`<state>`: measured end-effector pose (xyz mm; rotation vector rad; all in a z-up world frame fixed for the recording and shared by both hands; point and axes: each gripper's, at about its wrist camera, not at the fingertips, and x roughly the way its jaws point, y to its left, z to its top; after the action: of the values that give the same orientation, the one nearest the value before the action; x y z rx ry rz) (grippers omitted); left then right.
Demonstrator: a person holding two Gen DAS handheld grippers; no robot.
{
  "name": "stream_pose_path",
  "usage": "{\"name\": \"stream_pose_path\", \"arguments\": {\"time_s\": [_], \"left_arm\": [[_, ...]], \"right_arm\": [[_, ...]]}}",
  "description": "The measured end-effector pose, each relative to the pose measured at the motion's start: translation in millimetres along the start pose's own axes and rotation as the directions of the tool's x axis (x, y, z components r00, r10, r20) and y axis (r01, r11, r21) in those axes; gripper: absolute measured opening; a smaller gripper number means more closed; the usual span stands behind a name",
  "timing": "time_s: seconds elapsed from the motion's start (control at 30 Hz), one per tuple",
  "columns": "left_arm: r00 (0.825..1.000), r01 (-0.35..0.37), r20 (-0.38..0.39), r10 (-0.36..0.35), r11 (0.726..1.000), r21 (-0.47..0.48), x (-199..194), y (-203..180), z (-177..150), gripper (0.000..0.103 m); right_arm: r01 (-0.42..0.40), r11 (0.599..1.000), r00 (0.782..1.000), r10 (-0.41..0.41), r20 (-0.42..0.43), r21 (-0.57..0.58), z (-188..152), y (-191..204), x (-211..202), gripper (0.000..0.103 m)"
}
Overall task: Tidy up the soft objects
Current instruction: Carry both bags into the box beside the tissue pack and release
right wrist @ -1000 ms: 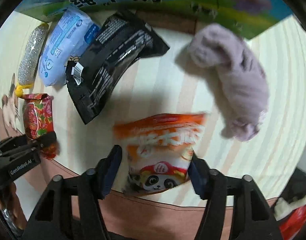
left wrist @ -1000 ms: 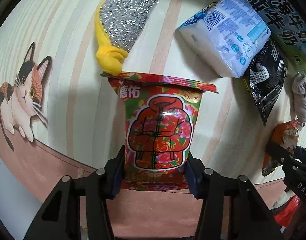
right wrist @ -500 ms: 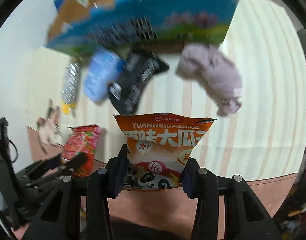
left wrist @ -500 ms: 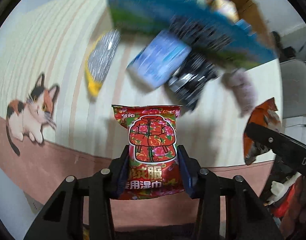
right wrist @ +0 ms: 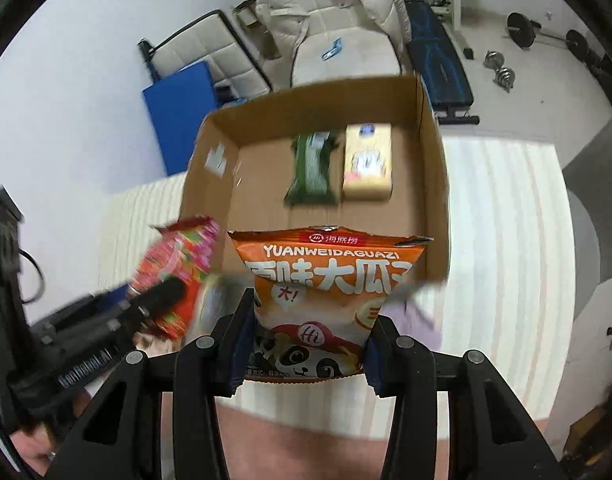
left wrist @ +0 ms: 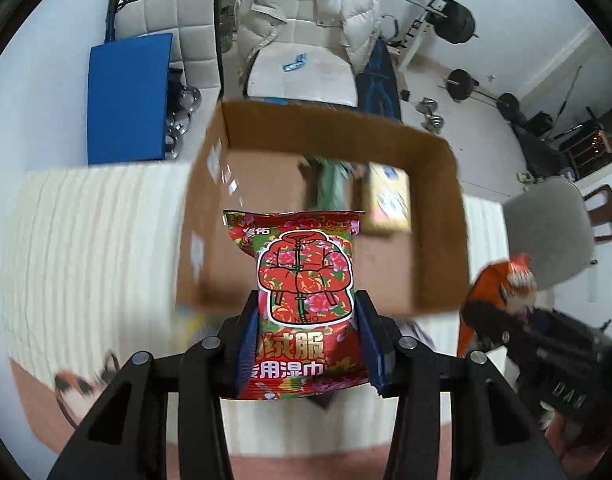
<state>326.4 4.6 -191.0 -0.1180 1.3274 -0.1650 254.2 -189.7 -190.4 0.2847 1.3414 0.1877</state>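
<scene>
Your left claw (left wrist: 306, 344) was clamped on the red floral wet-wipe pack (left wrist: 304, 296), its blue pads pressing the pack's two sides near the lower end. You held the pack upright, in the air, just in front of the near wall of the open cardboard box (left wrist: 441, 200), with its top edge reaching over the box's near left part. The same pack showed blurred at the left of the right wrist view (right wrist: 178, 276), with the left claw's dark body below it.

Your right claw (right wrist: 307, 348) was clamped on the orange seed bag (right wrist: 325, 292), gripping it by the lower sides where the panda is printed. That bag too stood upright and off the bench, overlapping the box's near wall (right wrist: 435, 208) towards the right side. From the left wrist it appeared only as an orange blur at the right (left wrist: 501, 284).

Inside the box, against the far wall, lay a green packet (right wrist: 311, 168) and, just to its right, a pale yellow block-shaped pack (right wrist: 367, 162), close together. The box sat on the striped cream cloth of the bench (right wrist: 501, 216). Beyond it stood a pale chair with a white puffy jacket (left wrist: 306, 0) draped over its back, and a blue mat (left wrist: 126, 96) to the far left.
</scene>
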Motion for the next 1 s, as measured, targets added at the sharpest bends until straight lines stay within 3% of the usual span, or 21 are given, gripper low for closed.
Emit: {"name": "stream_pose_path", "arguments": {"time_s": [0.2,0.47,0.67,1.0], "left_arm": [[0.996,-0.030,-0.085,0.030,1.000,0.002,68.0,18.7,59.1,0.041],[0.975,-0.065,-0.211,0.067,0.998,0.015,151.9,21.1,100.0,0.041],[0.966,-0.096,-0.237,0.101,0.995,0.033,179.9,23.9,114.3,0.041],[0.955,-0.141,-0.254,0.154,0.987,0.072,192.8,18.7,124.8,0.043]], "right_arm": [[0.096,0.995,0.994,-0.094,-0.054,0.037,53.3,-11.2,64.8,0.048],[0.161,0.983,0.974,-0.143,-0.175,0.092,70.8,-37.1,145.9,0.048],[0.197,0.976,0.960,-0.174,-0.218,0.089,74.8,-42.4,171.4,0.048],[0.243,0.968,0.940,-0.219,-0.263,0.064,79.2,-44.5,202.5,0.049]]}}
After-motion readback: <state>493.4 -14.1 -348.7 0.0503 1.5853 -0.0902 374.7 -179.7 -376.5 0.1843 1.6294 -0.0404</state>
